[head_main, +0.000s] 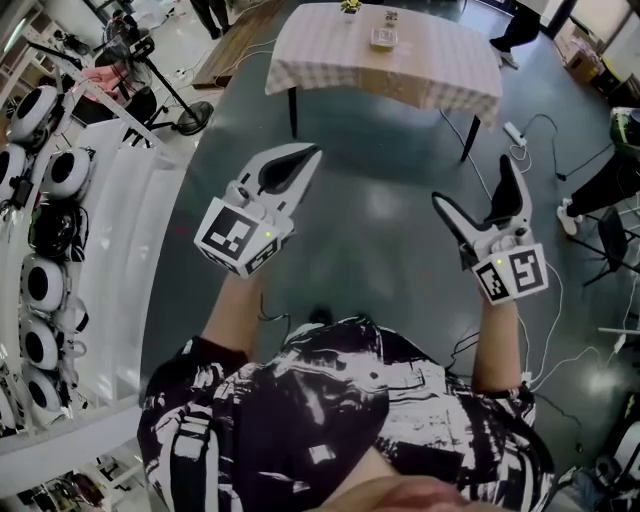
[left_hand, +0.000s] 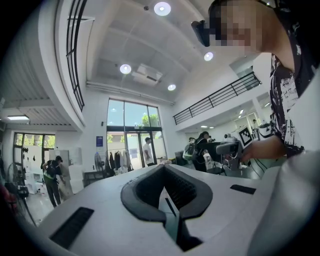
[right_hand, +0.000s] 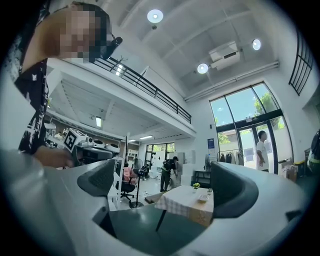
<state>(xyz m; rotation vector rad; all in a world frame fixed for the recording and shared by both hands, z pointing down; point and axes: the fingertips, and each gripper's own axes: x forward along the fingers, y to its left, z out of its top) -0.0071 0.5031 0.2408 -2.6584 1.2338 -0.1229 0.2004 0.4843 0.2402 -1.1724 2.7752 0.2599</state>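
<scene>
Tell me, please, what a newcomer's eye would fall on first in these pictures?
The two hand-held grippers over the dark floor stand out first: the left gripper has its jaws closed together, the right gripper has them wide apart with nothing between. Ahead stands a table under a checked cloth with a few small things on top, and round white devices line the far left.

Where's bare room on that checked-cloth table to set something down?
The beige checked-cloth table is bare across its left side, near edge and right half. Only its far middle is crowded: a small white dish, a little yellow-green plant and one unidentifiable small item.
</scene>
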